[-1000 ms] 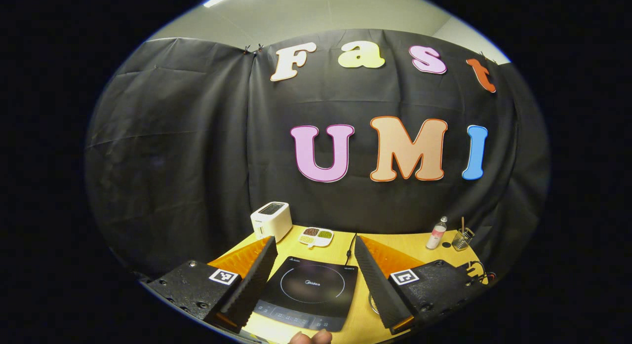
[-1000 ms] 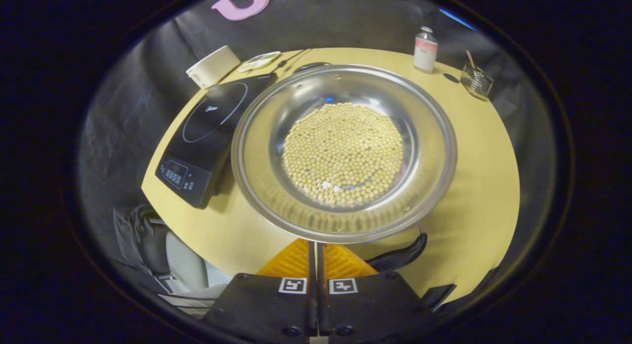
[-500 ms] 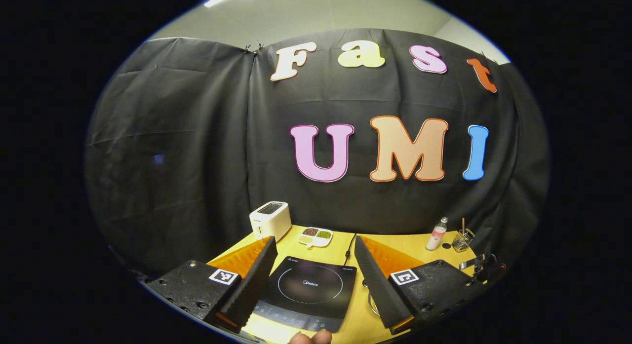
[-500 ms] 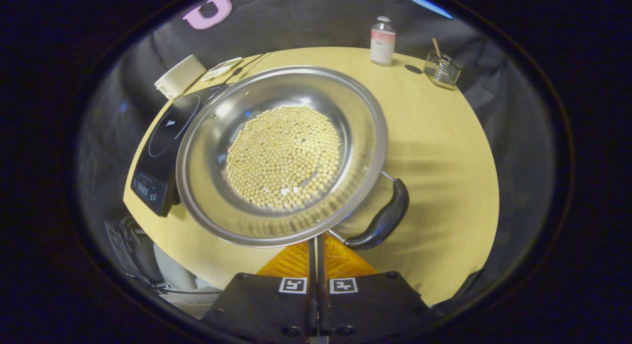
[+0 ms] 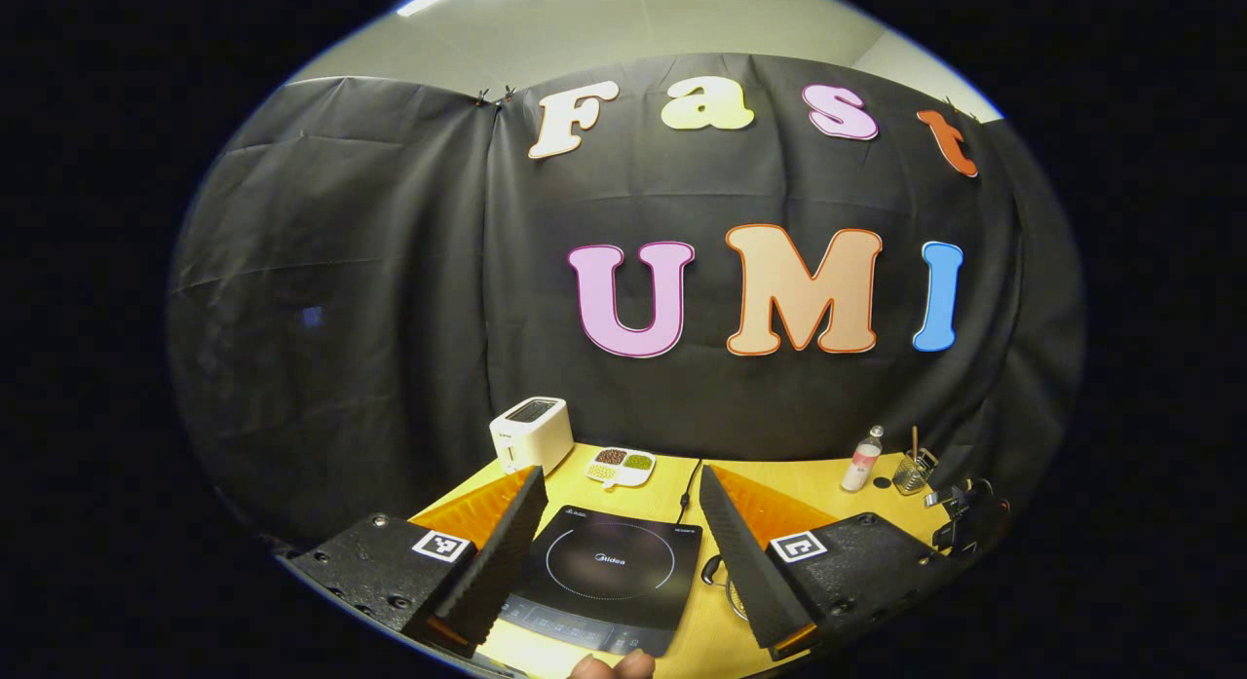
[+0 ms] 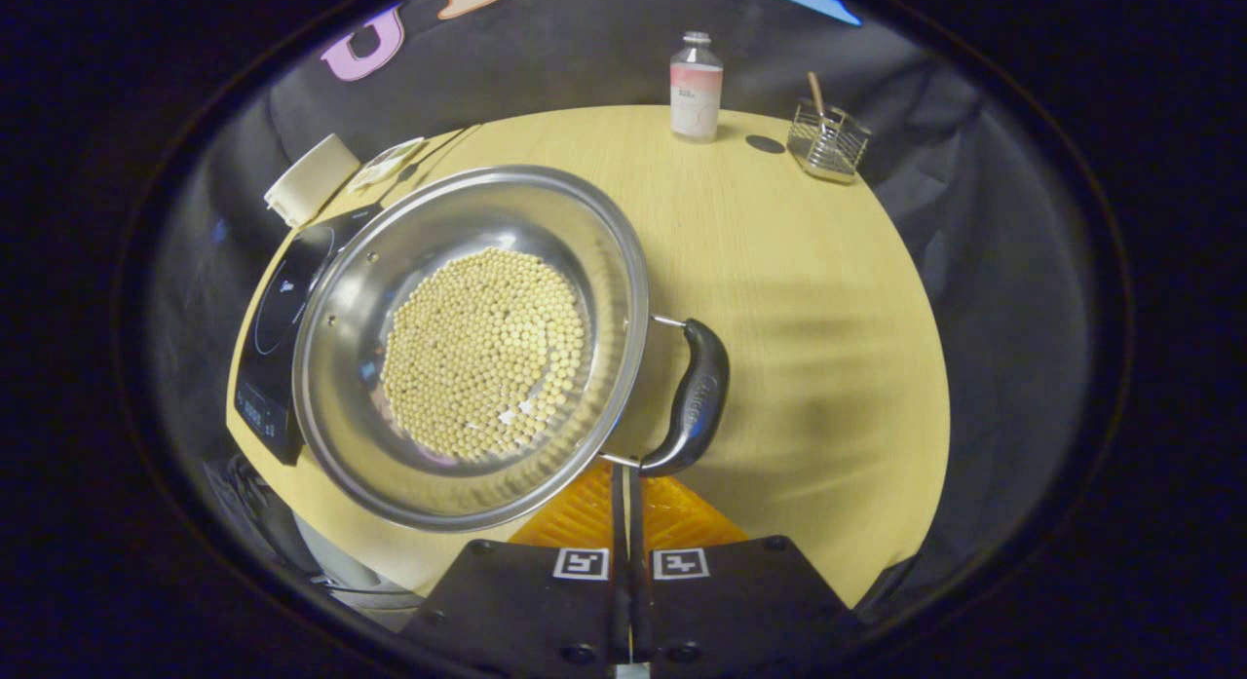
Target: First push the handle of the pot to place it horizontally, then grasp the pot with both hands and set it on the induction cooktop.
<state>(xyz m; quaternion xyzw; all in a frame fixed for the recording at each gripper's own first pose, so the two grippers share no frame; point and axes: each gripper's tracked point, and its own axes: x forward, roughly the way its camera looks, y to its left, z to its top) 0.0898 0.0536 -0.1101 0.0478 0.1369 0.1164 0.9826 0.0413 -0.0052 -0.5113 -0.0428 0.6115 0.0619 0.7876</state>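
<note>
left hand-held gripper (image 5: 617, 523) wide open, fingers splayed over the yellow wooden tabletop (image 5: 809, 489). flat black induction cooktop (image 5: 606, 577) sits between the fingers, top bare. behind it: white two-slot toaster (image 5: 531, 434) far left, white divided dish of beans (image 5: 622, 465), black power cord (image 5: 690, 489). far right: small clear bottle with pink label (image 5: 861, 462), wire mesh holder (image 5: 912, 471). other hand-held gripper (image 5: 964, 515) at right edge.

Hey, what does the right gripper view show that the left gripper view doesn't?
Right gripper view: the beans inside the pot, its black handle, and the shut right claw. Left gripper view: the open left claw, the ceiling and a fingertip. Both: the cooktop, toaster, bottle, wire holder and table.
</note>
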